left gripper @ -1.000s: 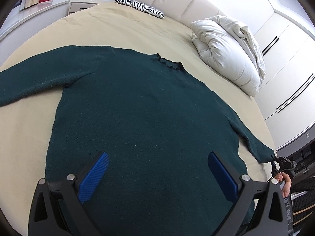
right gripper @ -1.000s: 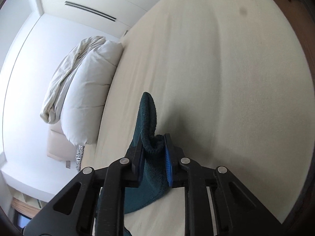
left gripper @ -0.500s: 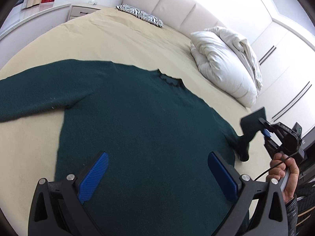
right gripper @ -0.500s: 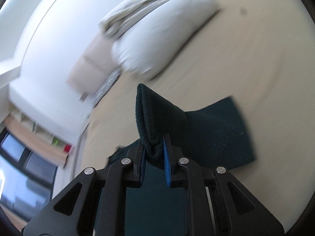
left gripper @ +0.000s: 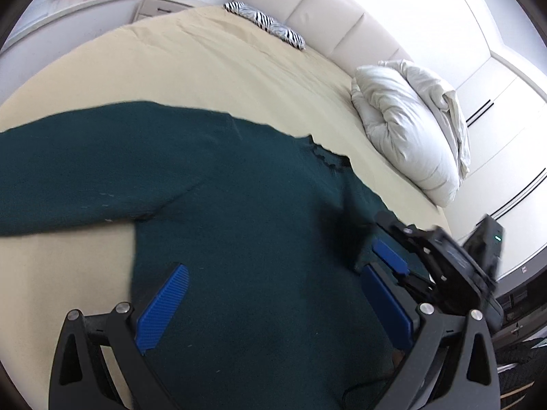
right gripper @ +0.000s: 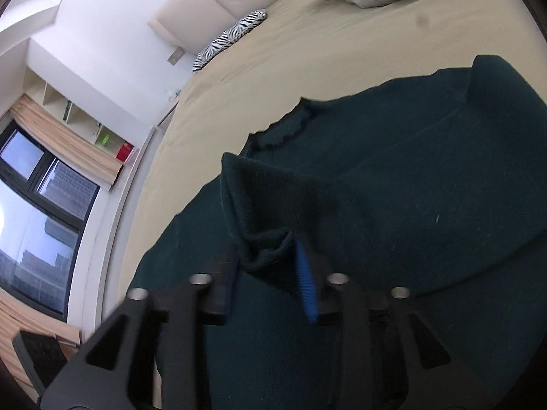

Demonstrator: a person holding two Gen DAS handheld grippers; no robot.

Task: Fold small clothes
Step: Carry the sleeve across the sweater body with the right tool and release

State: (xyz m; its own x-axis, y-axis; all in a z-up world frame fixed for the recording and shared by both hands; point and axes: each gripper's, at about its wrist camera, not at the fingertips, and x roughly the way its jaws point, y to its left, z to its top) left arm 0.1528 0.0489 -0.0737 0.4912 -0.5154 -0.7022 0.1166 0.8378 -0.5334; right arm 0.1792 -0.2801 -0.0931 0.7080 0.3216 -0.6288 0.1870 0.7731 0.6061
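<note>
A dark green sweater [left gripper: 239,222] lies flat on the beige bed [left gripper: 205,68], its frilled neckline [right gripper: 290,126] toward the headboard. One sleeve [left gripper: 68,171] stretches out to the left. The other sleeve [right gripper: 444,171] is folded across the body, and its cuff [right gripper: 266,253] sags between the fingers of my right gripper [right gripper: 265,273]. The jaws are opening and the pads stand off the cuff. My left gripper [left gripper: 273,271] hovers open over the sweater's lower body with nothing in it. My right gripper [left gripper: 383,235] shows just past the left one's right finger.
A white bunched duvet and pillow [left gripper: 403,130] lie at the bed's right side. A zebra-striped cushion [left gripper: 266,24] rests against the padded headboard [left gripper: 324,7]. White wardrobe doors [left gripper: 495,119] stand at the right, and a window [right gripper: 34,222] and shelves beyond the bed.
My right gripper carried the sleeve cuff from the bed's edge across onto the sweater's body, rolled, and parted its jaws. The left gripper shifted slightly over the sweater.
</note>
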